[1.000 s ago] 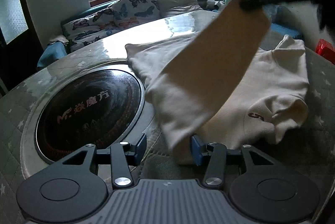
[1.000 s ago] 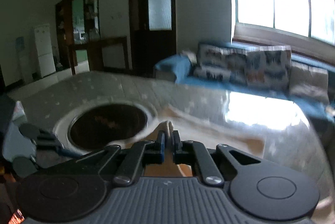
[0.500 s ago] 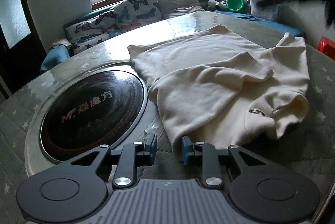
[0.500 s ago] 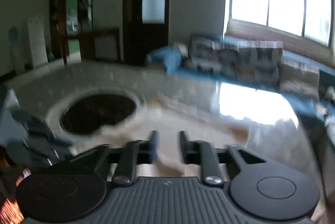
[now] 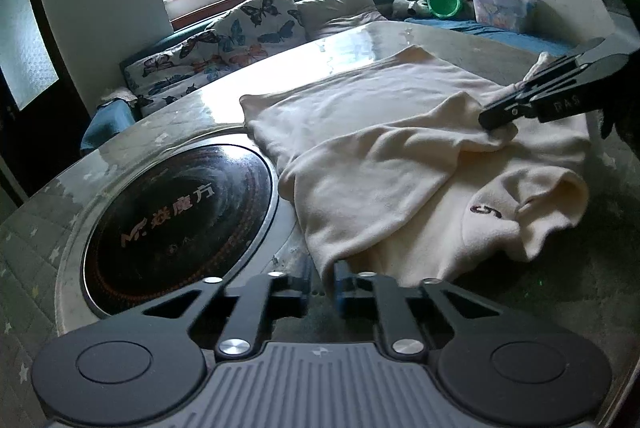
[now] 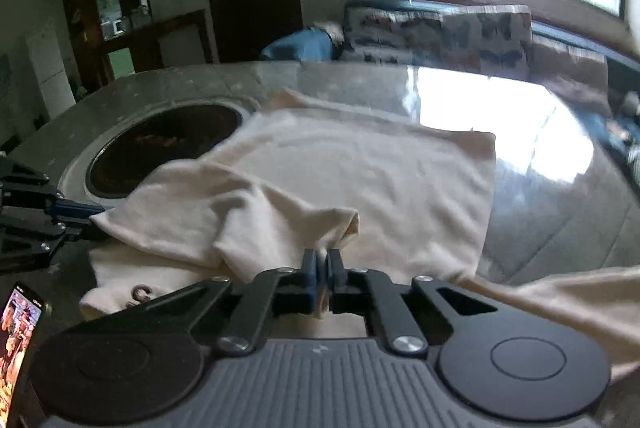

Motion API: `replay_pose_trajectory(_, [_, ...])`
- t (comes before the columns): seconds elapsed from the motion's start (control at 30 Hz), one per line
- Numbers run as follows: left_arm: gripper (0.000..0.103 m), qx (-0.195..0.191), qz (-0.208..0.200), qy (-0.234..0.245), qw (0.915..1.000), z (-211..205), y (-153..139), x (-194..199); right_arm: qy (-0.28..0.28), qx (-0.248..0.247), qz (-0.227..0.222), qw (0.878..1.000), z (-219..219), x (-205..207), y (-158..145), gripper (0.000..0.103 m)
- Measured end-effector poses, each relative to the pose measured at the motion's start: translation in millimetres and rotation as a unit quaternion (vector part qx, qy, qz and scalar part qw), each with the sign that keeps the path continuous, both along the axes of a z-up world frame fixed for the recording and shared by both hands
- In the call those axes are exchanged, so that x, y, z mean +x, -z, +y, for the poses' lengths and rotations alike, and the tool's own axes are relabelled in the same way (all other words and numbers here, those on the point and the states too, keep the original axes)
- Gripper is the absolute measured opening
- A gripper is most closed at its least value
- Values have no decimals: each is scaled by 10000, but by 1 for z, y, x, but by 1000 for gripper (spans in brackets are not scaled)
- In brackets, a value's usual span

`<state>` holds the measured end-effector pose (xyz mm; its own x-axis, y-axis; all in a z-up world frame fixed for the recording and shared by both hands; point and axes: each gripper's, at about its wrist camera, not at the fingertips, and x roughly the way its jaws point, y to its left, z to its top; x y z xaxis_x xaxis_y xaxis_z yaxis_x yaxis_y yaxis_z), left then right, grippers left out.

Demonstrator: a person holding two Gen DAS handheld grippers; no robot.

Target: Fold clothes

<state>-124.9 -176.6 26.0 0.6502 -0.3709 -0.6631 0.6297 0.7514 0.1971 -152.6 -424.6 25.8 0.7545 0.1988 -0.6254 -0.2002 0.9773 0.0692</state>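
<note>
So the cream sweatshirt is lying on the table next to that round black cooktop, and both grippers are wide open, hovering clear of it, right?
Not quite. The right gripper is shut on a fold of the cream sweatshirt, as the right wrist view shows. The sweatshirt does lie on the table beside the round black cooktop.

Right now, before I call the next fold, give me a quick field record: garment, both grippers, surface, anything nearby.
garment: cream sweatshirt, spread on the table, one sleeve folded across the body
left gripper: shut on sweatshirt at the near sleeve edge
right gripper: shut on sweatshirt at the bunched sleeve end
surface: table with a round black cooktop inset, left of the garment
nearby: phone, screen lit, at the right view's lower left edge
</note>
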Motion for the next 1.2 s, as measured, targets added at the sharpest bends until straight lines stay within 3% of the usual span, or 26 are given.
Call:
replay_pose_trajectory(0.13, [5, -12, -50, 71, 10000, 2, -3, -1, -36, -213, -432, 9988, 1, -18, -37, 4])
replay_pose_trajectory(0.23, [5, -31, -92, 168, 9998, 5, -7, -3, 15, -395, -513, 9979, 1, -32, -50, 4])
replay_pose_trajectory(0.47, [9, 289, 80, 706, 9971, 7, 1, -12, 123, -404, 186, 9989, -10, -34, -18, 8])
replay_pose_trajectory(0.6, [12, 282, 272, 921, 9950, 16, -10, -11, 137, -349, -105, 9992, -13, -36, -31, 10])
replay_pose_trajectory(0.73, [12, -106, 185, 852, 9961, 14, -32, 1, 112, -185, -212, 9995, -11, -22, -30, 11])
replay_pose_trajectory(0.87, [12, -560, 260, 692, 9957, -10, -38, 28, 90, -33, -82, 9999, -1, -5, -8, 11])
replay_pose_trajectory(1.03, [12, -566, 576, 522, 9954, -44, -15, 60, 318, 60, 69, 9995, -3, 0, 17, 11])
replay_pose_trajectory(1.1, [12, -407, 667, 352, 9963, -52, -3, 70, 355, 132, 39, 9993, -9, -6, 16, 12])
replay_pose_trajectory(1.2, [12, -482, 681, 309, 9960, -51, 1, 72, 650, 357, -99, 9972, -31, -22, 5, 20])
